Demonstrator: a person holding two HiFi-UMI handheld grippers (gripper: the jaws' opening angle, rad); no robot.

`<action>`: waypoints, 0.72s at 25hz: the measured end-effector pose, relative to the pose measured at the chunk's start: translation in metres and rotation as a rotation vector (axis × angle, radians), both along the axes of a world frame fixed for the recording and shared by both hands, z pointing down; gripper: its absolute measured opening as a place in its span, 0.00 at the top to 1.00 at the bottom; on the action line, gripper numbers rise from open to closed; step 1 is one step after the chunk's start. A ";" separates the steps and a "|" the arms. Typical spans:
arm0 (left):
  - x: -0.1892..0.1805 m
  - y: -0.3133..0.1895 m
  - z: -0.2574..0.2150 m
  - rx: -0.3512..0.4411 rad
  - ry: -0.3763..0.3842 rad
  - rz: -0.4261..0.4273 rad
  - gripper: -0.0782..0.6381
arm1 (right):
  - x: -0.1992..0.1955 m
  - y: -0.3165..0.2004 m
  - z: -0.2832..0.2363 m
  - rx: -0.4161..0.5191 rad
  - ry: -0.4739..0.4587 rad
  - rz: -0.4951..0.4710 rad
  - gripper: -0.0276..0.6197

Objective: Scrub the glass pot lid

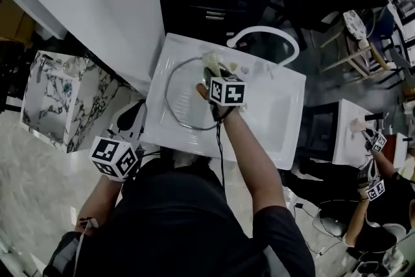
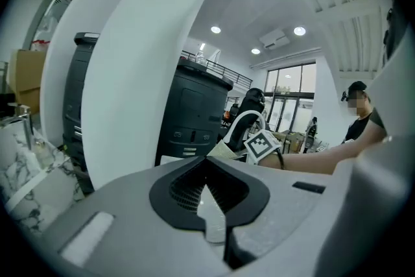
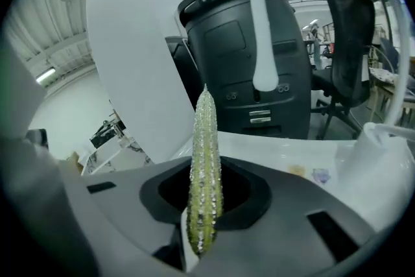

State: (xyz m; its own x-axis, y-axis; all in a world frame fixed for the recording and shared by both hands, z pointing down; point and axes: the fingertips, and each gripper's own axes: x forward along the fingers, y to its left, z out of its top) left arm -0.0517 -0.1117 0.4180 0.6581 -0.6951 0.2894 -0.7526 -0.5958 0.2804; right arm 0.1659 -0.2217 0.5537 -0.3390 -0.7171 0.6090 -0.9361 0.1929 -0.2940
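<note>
The glass pot lid (image 1: 170, 84) lies flat in the white sink (image 1: 272, 120), showing as a thin round rim. My right gripper (image 1: 214, 74) reaches over the lid's far right part, shut on a yellow-green glittery sponge (image 1: 213, 63). In the right gripper view the sponge (image 3: 204, 165) stands edge-on between the jaws of the right gripper (image 3: 202, 217). My left gripper (image 1: 137, 110) sits at the sink's left front corner, apart from the lid. In the left gripper view, the left gripper (image 2: 211, 204) has its jaws together with only a pale sliver between them.
A white arched faucet (image 1: 266, 32) rises at the sink's far side. A tall white panel (image 1: 110, 3) leans on the left, a marble-patterned cabinet (image 1: 58, 97) beyond it. A black bin (image 3: 240, 42) stands behind the sink. Another person with grippers (image 1: 376, 165) works at the right.
</note>
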 end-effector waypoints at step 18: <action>-0.035 0.000 0.020 -0.066 -0.014 -0.136 0.89 | -0.007 -0.038 0.092 -0.264 -0.143 0.016 0.86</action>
State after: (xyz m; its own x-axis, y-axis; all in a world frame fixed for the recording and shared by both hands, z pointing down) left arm -0.0865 -0.1114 0.4380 0.5544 -0.7568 0.3462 -0.8294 -0.4684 0.3043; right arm 0.1594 -0.2594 0.6460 -0.4248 -0.5461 0.7220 -0.8838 0.0775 -0.4614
